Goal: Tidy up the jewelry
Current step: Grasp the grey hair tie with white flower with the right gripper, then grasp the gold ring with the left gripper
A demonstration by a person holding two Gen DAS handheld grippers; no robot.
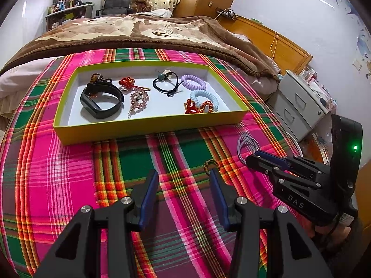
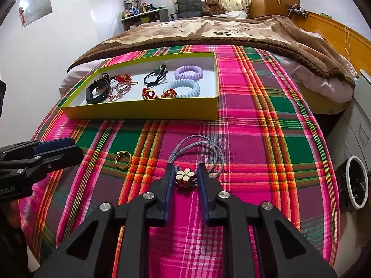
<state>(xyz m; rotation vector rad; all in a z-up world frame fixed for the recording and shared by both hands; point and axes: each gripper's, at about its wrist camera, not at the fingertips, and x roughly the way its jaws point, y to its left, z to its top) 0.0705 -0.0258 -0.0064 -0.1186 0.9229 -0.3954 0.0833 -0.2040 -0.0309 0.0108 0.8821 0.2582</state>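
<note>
A yellow-rimmed tray [image 1: 148, 127] [image 2: 139, 112] on the plaid cloth holds a black smart band [image 1: 100, 100], hair clips, a black hair tie and coiled hair ties [image 1: 193, 80]. A gold ring [image 2: 123, 159] lies on the cloth; in the left wrist view the ring [image 1: 209, 163] peeks out just beyond the right finger of my open, empty left gripper [image 1: 184, 176]. My right gripper [image 2: 185, 173] has its fingers on either side of the white flower charm [image 2: 184, 175] of a lilac hair tie [image 2: 199, 146], close to touching it.
The plaid cloth [image 2: 255, 120] covers a round table against a bed with a brown blanket [image 1: 143, 32]. A white drawer unit [image 1: 299, 102] and a bin [image 2: 357, 183] stand to the right, past the table edge.
</note>
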